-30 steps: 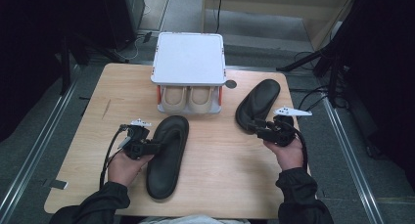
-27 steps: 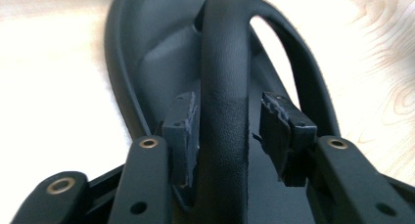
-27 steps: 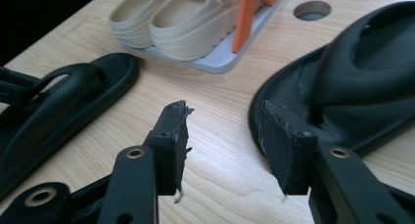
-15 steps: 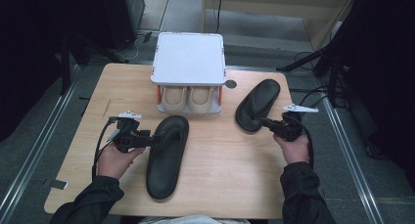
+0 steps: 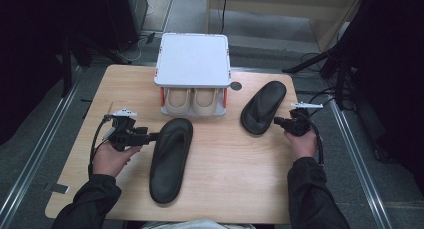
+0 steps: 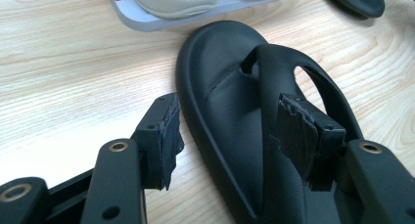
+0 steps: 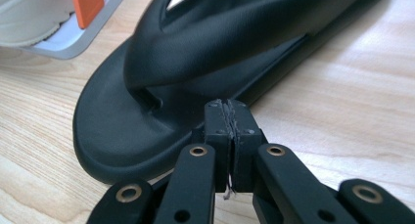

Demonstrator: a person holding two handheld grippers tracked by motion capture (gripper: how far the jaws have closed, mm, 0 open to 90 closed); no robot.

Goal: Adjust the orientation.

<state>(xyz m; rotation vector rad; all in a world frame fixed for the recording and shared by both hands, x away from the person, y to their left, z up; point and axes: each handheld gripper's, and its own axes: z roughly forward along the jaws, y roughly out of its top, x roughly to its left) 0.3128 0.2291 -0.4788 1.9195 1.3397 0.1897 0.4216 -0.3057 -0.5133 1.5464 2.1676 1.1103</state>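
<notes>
A person sits at a light wooden table [image 5: 225, 164] with a two-jaw gripper in each hand, forearms in dark sleeves coming in from the near edge. At the far middle of the table stands a small white shoe rack [image 5: 193, 59] with orange side posts, and a pair of beige shoes [image 5: 193, 101] sits on its lower shelf, toes toward the person. Two black flip-flops lie flat on the wood, soles down. The nearer flip-flop [image 5: 170, 159] lies lengthwise just in front of the rack, toe end pointing toward it. The left gripper [image 5: 150, 136] sits beside its left edge with the jaws spread wide; in the left gripper view [image 6: 227, 136] one pad rests over the bare table and the other sits at the strap, so the jaws straddle the sandal's left rim without closing on it. Whether that pad touches the strap I cannot tell. The other flip-flop [image 5: 263, 107] lies at an angle to the right of the rack, toe end nearer the person and heel toward the far right corner. The right gripper [image 5: 278, 121] is just beside its near right edge, and the right gripper view [image 7: 229, 117] shows its jaws pressed together with nothing between them, tips close to the sandal's sole edge. A dark round hole [image 5: 236, 85] marks the table beside the rack.
</notes>
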